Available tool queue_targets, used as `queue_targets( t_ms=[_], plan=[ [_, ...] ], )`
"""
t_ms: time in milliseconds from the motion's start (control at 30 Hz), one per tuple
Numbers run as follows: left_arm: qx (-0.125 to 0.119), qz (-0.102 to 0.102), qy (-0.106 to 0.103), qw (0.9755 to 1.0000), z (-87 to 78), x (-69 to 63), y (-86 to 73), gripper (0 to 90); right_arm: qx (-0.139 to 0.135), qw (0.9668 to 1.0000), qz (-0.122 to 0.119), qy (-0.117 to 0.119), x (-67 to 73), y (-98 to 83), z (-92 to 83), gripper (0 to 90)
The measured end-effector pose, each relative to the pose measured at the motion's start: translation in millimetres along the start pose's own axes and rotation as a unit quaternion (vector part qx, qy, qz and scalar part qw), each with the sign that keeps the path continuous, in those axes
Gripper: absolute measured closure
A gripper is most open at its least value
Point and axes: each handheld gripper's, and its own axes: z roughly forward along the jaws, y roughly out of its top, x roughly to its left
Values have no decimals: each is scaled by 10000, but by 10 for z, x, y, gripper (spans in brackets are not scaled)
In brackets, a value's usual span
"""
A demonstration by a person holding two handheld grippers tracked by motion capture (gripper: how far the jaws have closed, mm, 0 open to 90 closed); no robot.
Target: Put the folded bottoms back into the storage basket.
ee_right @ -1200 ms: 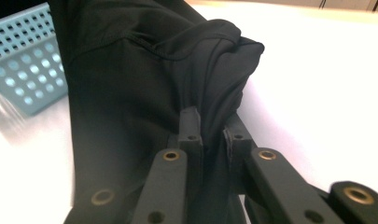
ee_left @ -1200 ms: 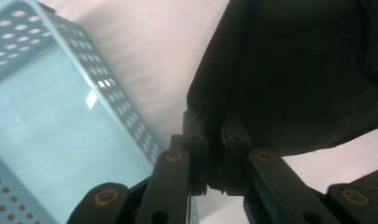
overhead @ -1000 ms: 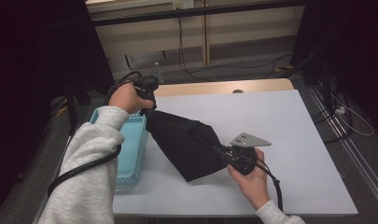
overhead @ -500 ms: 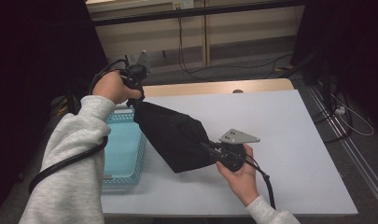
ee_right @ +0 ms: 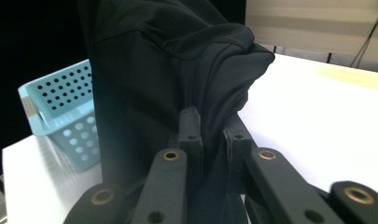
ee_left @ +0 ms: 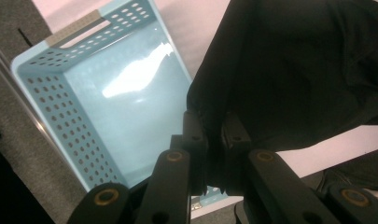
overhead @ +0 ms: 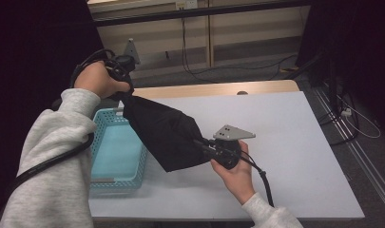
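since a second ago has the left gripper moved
Yes. The left gripper, shut on the black cloth, has risen from over the basket toward the table's far edge, lifting that end.

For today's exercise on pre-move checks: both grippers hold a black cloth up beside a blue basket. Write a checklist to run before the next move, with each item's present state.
1. Left gripper shut on the black cloth: ok.
2. Right gripper shut on the cloth's other end: ok.
3. Blue basket holds nothing: ok.
4. Cloth hangs over the basket: not ok, mostly over the table beside it.
5. Cloth fully off the table: cannot tell.
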Motion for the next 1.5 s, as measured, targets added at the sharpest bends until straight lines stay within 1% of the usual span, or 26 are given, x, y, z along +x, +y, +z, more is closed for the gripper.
queue_targets(
  t_ms=[67, 200, 300, 367, 400, 500, 533, 700, 767, 800, 933, 1000, 1033, 1167, 1200, 1300, 1367, 1433, 1467, 1500],
  plan=[
    [22, -23, 30, 10000, -29, 24, -16, 833, 10, 10000, -3, 55, 23, 21, 28, 818],
    [-37, -50, 65, 10000, -117, 70, -59, 834, -51, 9999, 41, 135, 52, 60, 75, 818],
    [-77, -93, 80, 9999, -182, 115, -86, 833, -75, 9998, 42, 194, 76, 88, 119, 818],
    [-55, -130, 97, 9999, -205, 156, -101, 834, -75, 9997, 5, 226, 103, 110, 150, 818],
    [-65, -156, 116, 9998, -211, 178, -111, 834, -79, 9997, -4, 247, 123, 121, 164, 818],
    [4, -218, 180, 9996, -222, 241, -133, 833, -87, 9995, -69, 288, 189, 148, 212, 818],
    [40, -229, 200, 9995, -222, 263, -141, 834, -68, 9994, -72, 321, 208, 155, 232, 818],
    [66, -280, 247, 9993, -227, 398, -194, 833, -109, 9991, -76, 410, 300, 194, 322, 818],
    [38, -301, 243, 9992, -217, 454, -220, 833, -127, 9991, -73, 406, 328, 207, 354, 818],
    [67, -313, 216, 9993, -211, 490, -231, 833, -121, 9990, -64, 432, 340, 213, 373, 818],
    [110, -426, 250, 9987, -184, 620, -286, 833, -104, 9986, -38, 510, 420, 227, 463, 818],
    [65, -507, 235, 9984, -212, 664, -314, 833, -90, 9983, -71, 566, 471, 243, 509, 818],
    [66, -534, 261, 9982, -227, 680, -329, 833, -87, 9982, -79, 590, 499, 254, 527, 818],
    [-6, -595, 233, 9980, -279, 762, -404, 833, -76, 9976, -160, 669, 584, 290, 601, 817],
    [15, -609, 232, 9979, -287, 791, -424, 833, -71, 9974, -159, 693, 600, 293, 619, 818],
    [-13, -645, 216, 9977, -268, 869, -481, 833, -58, 9969, -147, 768, 650, 291, 673, 817],
    [51, -656, 267, 9975, -214, 903, -495, 833, -48, 9965, -154, 822, 688, 273, 718, 818],
    [75, -661, 269, 9974, -162, 946, -501, 833, 9, 9964, -169, 829, 726, 239, 778, 817],
    [82, -654, 275, 9974, -141, 972, -503, 833, 34, 9963, -165, 838, 743, 221, 809, 817],
    [37, -699, 262, 9972, -116, 997, -509, 833, 49, 9962, -155, 858, 762, 205, 836, 817]
  ],
)
